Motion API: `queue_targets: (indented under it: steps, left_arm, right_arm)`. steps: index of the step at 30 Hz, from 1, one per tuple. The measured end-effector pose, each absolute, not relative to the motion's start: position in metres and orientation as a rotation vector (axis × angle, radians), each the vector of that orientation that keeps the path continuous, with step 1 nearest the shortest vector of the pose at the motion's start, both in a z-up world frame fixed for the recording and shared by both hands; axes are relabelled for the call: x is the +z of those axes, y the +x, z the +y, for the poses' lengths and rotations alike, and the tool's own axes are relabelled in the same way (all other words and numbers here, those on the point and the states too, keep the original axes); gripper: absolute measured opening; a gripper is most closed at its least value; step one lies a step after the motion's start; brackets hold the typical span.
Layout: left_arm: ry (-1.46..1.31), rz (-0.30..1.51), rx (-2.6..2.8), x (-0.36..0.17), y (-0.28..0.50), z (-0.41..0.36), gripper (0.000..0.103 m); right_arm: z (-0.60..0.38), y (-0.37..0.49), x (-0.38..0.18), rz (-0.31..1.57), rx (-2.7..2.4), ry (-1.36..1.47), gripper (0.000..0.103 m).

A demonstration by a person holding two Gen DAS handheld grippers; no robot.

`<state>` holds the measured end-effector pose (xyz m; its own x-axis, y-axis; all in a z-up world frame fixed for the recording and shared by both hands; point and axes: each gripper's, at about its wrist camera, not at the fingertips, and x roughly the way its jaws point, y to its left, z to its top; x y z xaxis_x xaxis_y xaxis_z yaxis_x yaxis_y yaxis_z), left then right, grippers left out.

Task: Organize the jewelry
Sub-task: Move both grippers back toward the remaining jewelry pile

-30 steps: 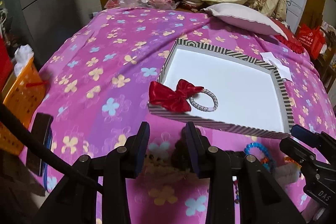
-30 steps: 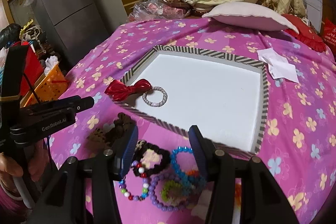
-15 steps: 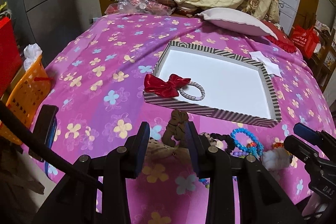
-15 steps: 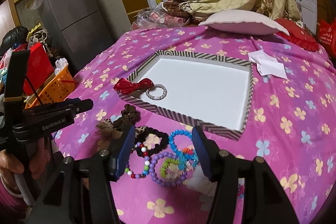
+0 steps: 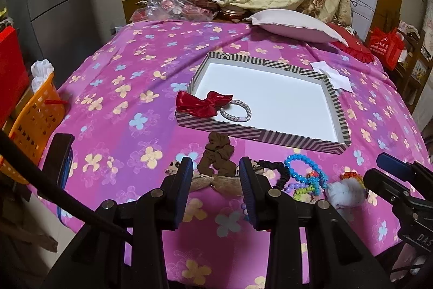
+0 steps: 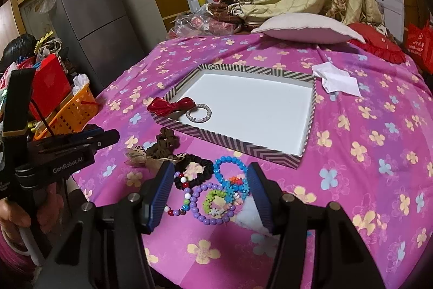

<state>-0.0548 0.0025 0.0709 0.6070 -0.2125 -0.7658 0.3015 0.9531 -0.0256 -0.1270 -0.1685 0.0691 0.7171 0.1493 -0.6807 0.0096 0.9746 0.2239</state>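
Observation:
A striped tray [image 5: 265,138] with a white floor lies on the pink flowered cloth. A red bow [image 5: 203,104] and a silver hair band [image 5: 235,113] rest at its near left corner. My left gripper [image 5: 216,164] is open and empty, hovering over a brown scrunchie [image 5: 217,151] and a beige bow [image 5: 222,184]. My right gripper [image 6: 211,169] is also open and empty, above a pile holding a black scrunchie [image 6: 193,171], a blue bead bracelet [image 6: 230,169], a purple bead bracelet [image 6: 208,202] and a white fluffy piece [image 6: 249,216].
An orange basket [image 5: 35,113] and a dark flat device [image 5: 61,153] sit at the table's left edge. A pale pillow [image 5: 292,25], white paper [image 5: 331,75] and a plaid blanket lie behind the tray. A grey fridge [image 6: 92,18] stands at the left.
Both grippers have drawn back from the tray toward the table's near edge, so the whole pile now shows. The right jaws stand slightly wider. Nothing on the cloth has moved.

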Motion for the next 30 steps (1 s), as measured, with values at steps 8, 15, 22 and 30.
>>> queue_targets:
  steps: [8, 15, 22, 30]
  left_arm:
    - [0.111, 0.865, -0.301, 0.073, -0.06, -0.001, 0.056]
    - [0.067, 0.894, -0.318, 0.074, -0.057, 0.007, 0.056]
    - [-0.026, 0.99, -0.386, 0.058, -0.037, 0.036, 0.061]
    - [0.127, 1.027, -0.511, 0.019, -0.028, 0.03, 0.063]
  right_arm:
    - [-0.169, -0.129, 0.072, 0.763, 0.057, 0.204, 0.062]
    - [-0.176, -0.132, 0.068, 0.775, 0.028, 0.197, 0.062]
    - [-0.188, -0.141, 0.062, 0.768, 0.041, 0.21, 0.062]
    - [-0.207, -0.148, 0.027, 0.856, 0.019, 0.168, 0.062]
